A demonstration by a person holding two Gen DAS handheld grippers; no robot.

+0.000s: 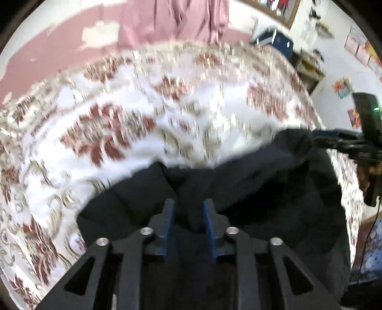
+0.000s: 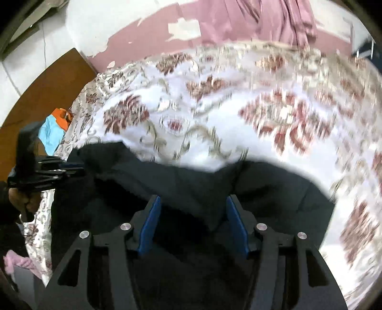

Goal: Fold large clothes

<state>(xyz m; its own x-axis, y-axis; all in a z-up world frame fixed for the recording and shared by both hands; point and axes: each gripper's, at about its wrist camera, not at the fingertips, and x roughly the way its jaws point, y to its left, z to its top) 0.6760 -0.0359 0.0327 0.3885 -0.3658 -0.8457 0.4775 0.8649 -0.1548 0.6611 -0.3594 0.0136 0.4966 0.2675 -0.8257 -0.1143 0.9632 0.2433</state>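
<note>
Two grippers show, the left gripper (image 1: pixel 188 207) and the right gripper (image 2: pixel 193 205), with one dark garment (image 1: pixel 250 190) low in the frame, one floral bedspread (image 1: pixel 143 107), one pink curtain (image 1: pixel 172 19) at the top.

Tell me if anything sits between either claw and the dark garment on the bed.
Nothing visible does. The dark garment lies on the flowered bedspread directly under the open left claw and the open right claw, with no other item over it. Both pictures are blurred, so small things could escape notice.
</note>
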